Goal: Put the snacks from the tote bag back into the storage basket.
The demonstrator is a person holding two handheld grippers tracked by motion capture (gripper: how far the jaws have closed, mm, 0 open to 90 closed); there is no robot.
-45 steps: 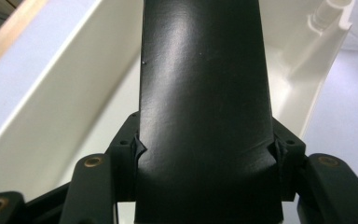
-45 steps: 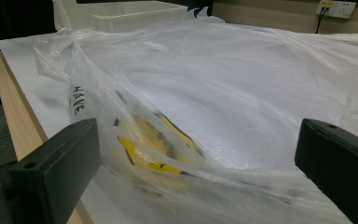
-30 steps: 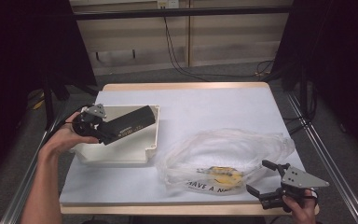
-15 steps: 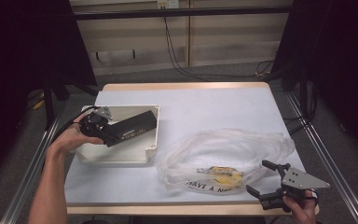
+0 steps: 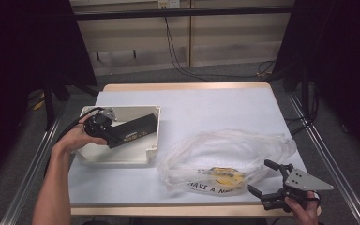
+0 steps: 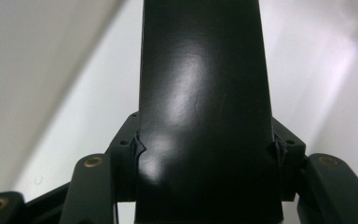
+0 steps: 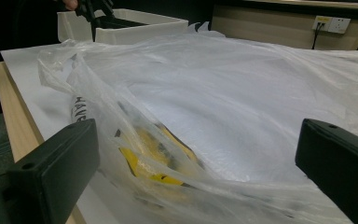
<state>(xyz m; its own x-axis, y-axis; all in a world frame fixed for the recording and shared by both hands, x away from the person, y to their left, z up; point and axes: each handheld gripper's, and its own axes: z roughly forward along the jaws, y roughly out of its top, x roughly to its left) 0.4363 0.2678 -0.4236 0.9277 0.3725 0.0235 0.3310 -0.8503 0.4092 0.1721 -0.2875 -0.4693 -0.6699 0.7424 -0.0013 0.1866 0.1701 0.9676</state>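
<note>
One white tray point(image 5: 117, 157) near the table's point(image 5: 206, 108) left edge, toward the front. One long black box point(image 5: 133, 131) lying aslant inside that tray, far end pointing toward the tray's right wall. Left gripper point(image 5: 104, 130) at the box's near end, jaws clamped on the box's two sides at a middling width; in the left gripper view, black box point(image 6: 205, 107) running straight up between the two jaws, pads pressed against its flanks, pale tray floor behind. Left hand point(image 5: 77, 138) wrapped around the gripper body over the tray's left rim, forearm reaching in from the bottom left, cable looping off behind the wrist.

One clear plastic bag point(image 5: 225, 157) crumpled flat on the right half of the table, stretching toward the front right corner, black lettering along its near edge. One yellow item point(image 5: 225, 174) inside the bag, near the front edge; kind not readable.

Right gripper point(image 5: 266, 180) low at the front right corner, jaws spread wide and pointing left at the bag's near end, nothing pinched; grey three-cornered plate on top. Right hand point(image 5: 302, 206) gripping it from below at the table's front edge. In the right gripper view, bag point(image 7: 205, 93) bulging between and beyond the two wide-set jaws, yellow item point(image 7: 154, 154) showing through the film, tray point(image 7: 135, 25) far off at the top left.
</note>
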